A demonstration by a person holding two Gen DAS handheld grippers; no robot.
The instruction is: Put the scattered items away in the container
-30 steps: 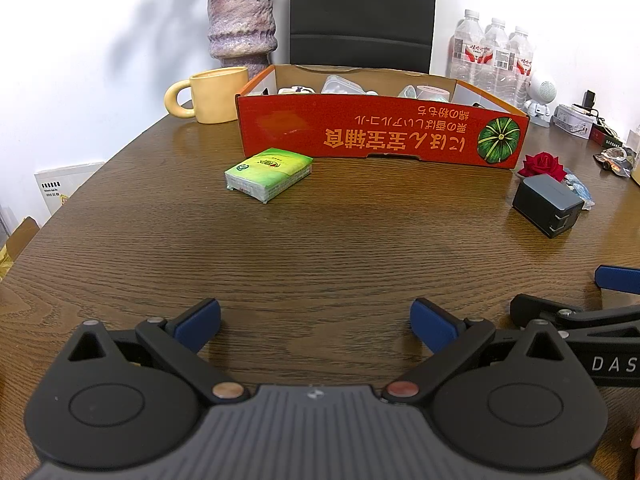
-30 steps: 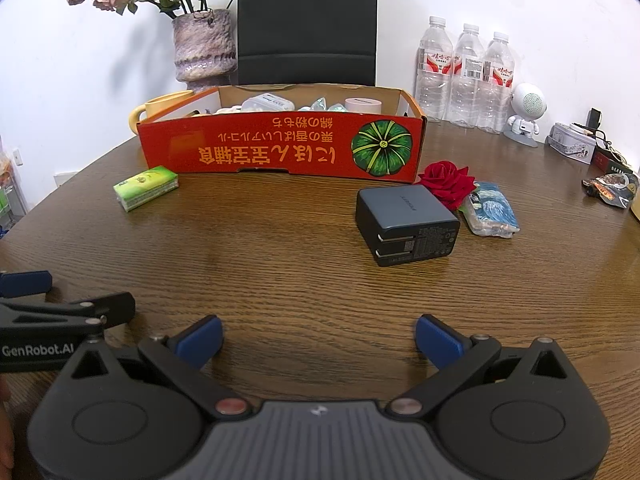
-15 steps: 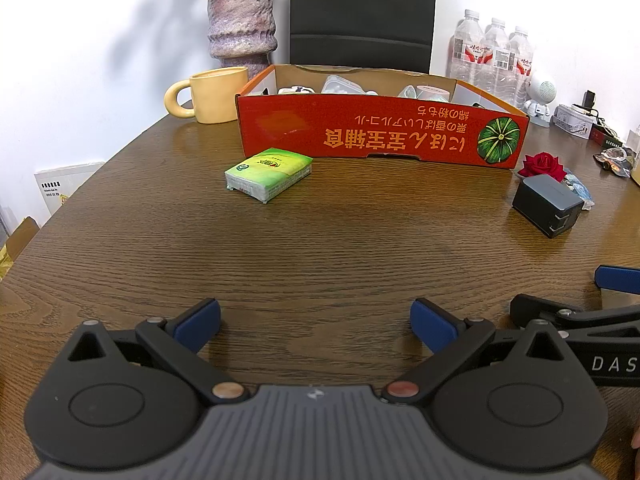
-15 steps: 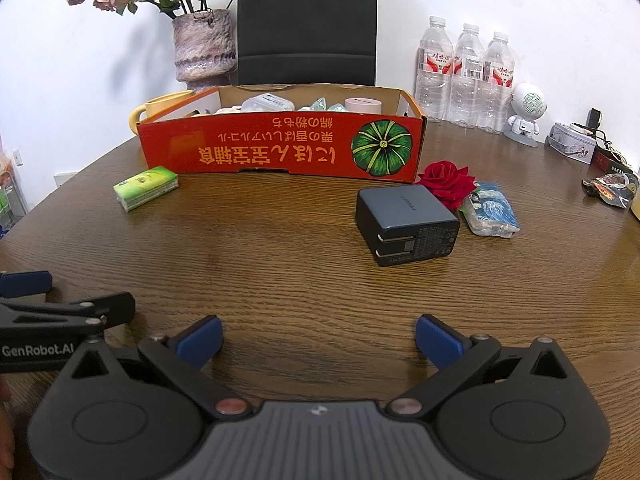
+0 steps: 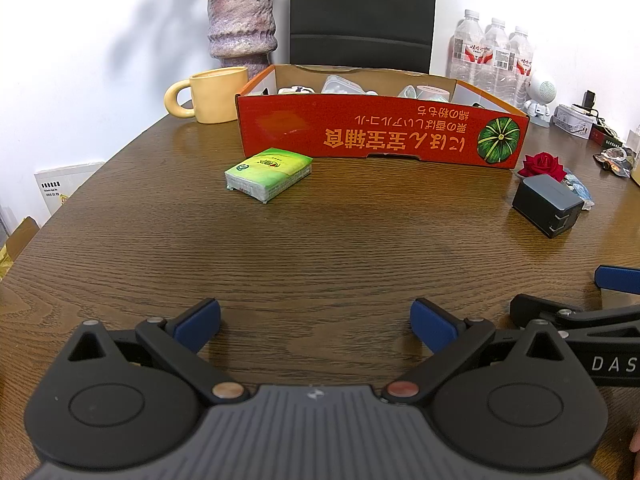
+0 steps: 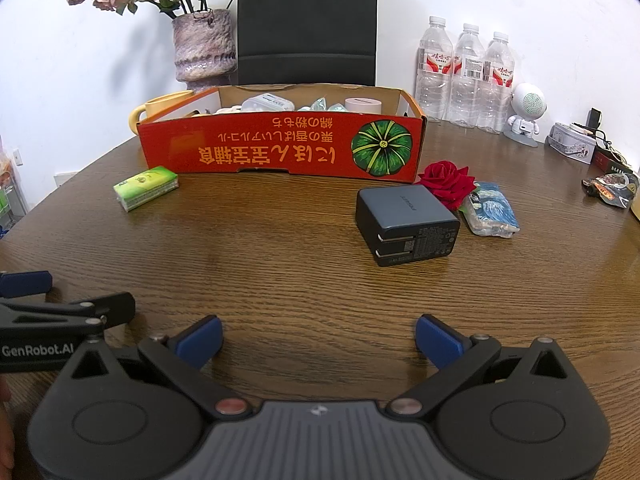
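A red cardboard box (image 5: 380, 136) (image 6: 280, 148) stands at the back of the wooden table, with several small items inside. A green tissue pack (image 5: 268, 174) (image 6: 146, 187) lies in front of its left end. A dark charger block (image 6: 406, 224) (image 5: 548, 204), a red rose (image 6: 446, 182) (image 5: 542, 165) and a blue patterned tissue pack (image 6: 492, 216) lie near its right end. My left gripper (image 5: 316, 322) is open and empty, low over the near table. My right gripper (image 6: 318, 338) is open and empty, well short of the charger.
A yellow mug (image 5: 210, 94) and a stone vase (image 5: 242, 28) stand behind the box on the left. Water bottles (image 6: 464, 76), a small white robot figure (image 6: 526, 114), a tin and a snack packet (image 6: 610, 186) sit at the right. A black chair (image 5: 362, 16) is behind the table.
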